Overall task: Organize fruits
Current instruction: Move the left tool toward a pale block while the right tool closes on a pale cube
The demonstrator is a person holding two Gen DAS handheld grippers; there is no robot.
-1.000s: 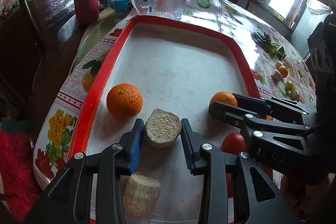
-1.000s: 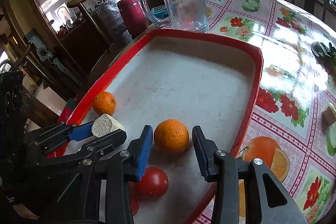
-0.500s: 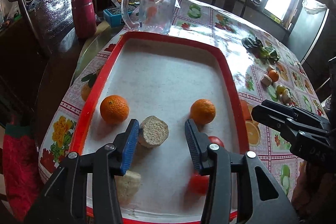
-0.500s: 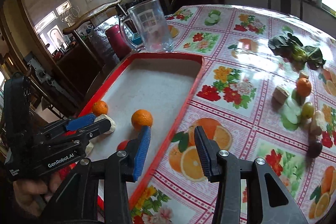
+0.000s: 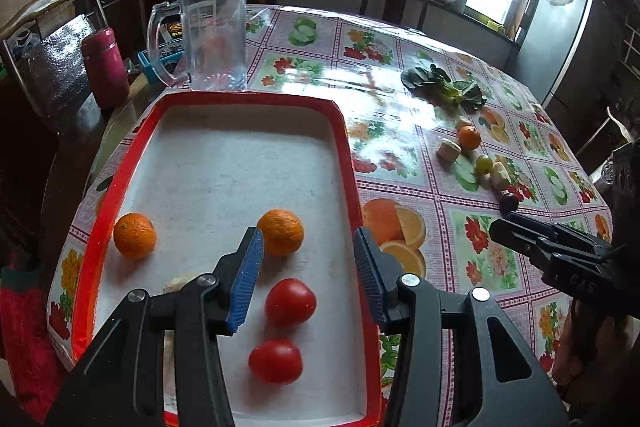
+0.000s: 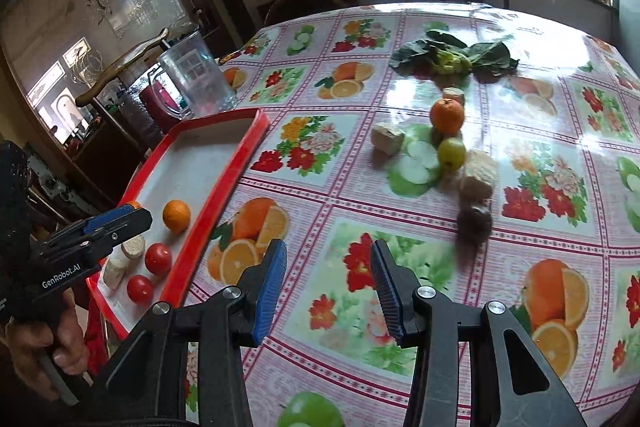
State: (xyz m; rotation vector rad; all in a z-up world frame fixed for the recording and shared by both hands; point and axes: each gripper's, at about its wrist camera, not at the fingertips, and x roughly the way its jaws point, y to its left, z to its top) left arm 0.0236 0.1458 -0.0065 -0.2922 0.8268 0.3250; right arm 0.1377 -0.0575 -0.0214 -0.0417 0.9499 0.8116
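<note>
Hovering over the near end of the red tray (image 5: 344, 147), the left tool (image 5: 308, 275) was released, jaws wide apart, nothing between them. The right tool (image 6: 328, 287) was likewise released and empty, held above the floral desk (image 6: 400, 27) to the right of the tray.

Inside the tray: one orange (image 5: 135, 235) close to the tray's left rim, a second orange (image 5: 280, 232) nearer its right rim and just beyond the left tool's blue pad. Two tomatoes (image 5: 290, 302) lay in the near part of the tray, the nearer tomato (image 5: 275, 361) just behind the first, apart from it. In the right wrist view, two pale cut pieces (image 6: 133, 247) lay near the tray's near-left corner, mostly hidden behind the left tool; their kind could not be told.

Outside the tray, on the desk well to its right: a third orange (image 6: 447, 115), a green round fruit (image 6: 451, 153) just nearer than it, pale cut chunks (image 6: 387, 138) on either side, a dark blurred fruit (image 6: 474, 223) nearest the right tool. Leafy greens (image 6: 452, 55) lay beyond this group. A clear plastic jug (image 5: 212, 35) stood at the tray's far edge, a red flask (image 5: 105, 67) left of it.
</note>
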